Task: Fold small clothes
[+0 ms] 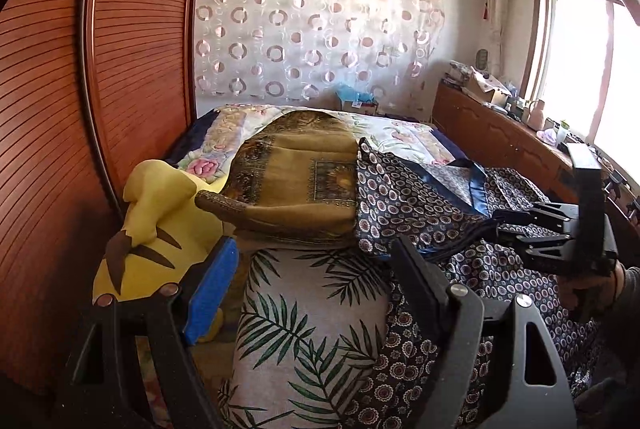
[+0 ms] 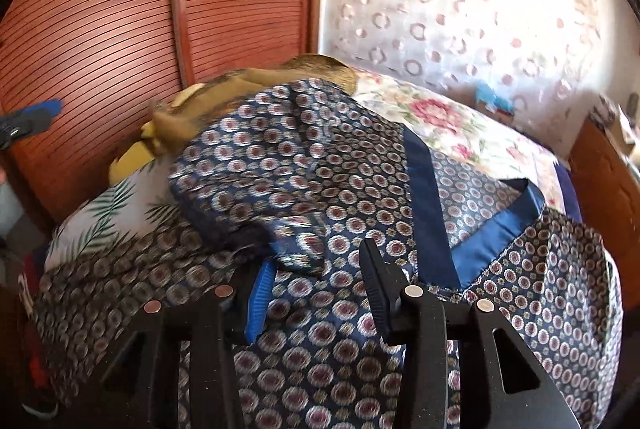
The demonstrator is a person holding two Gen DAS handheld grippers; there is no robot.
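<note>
The left gripper (image 1: 312, 265) has its jaws spread wide and holds nothing; its blue-padded finger (image 1: 212, 293) sits beside a yellow Pikachu plush (image 1: 152, 229), and its black finger lies at the near edge of the navy patterned garment (image 1: 420, 205). Between the two fingers shows a palm-leaf print cushion (image 1: 304, 317).

The right gripper (image 2: 320, 277) is also spread, its fingers hovering just above the navy patterned garment (image 2: 320, 181), gripping no cloth. In the left wrist view the right gripper (image 1: 516, 225) appears at the right edge, low over the same garment.

The garment, dark blue with small round medallions and a plain blue satin trim (image 2: 424, 189), is draped over the cushion and the bed (image 1: 404, 133), partly folded, one flap turned over so a lighter underside shows. Beside it, toward the wardrobe, lies an olive-brown patterned cloth (image 1: 296, 177), touching the garment's far-left edge.

A slatted wooden wardrobe door (image 1: 132, 49) stands at the left, and a sheer curtain with ring pattern (image 1: 312, 25) hangs behind the floral-covered bed.
</note>
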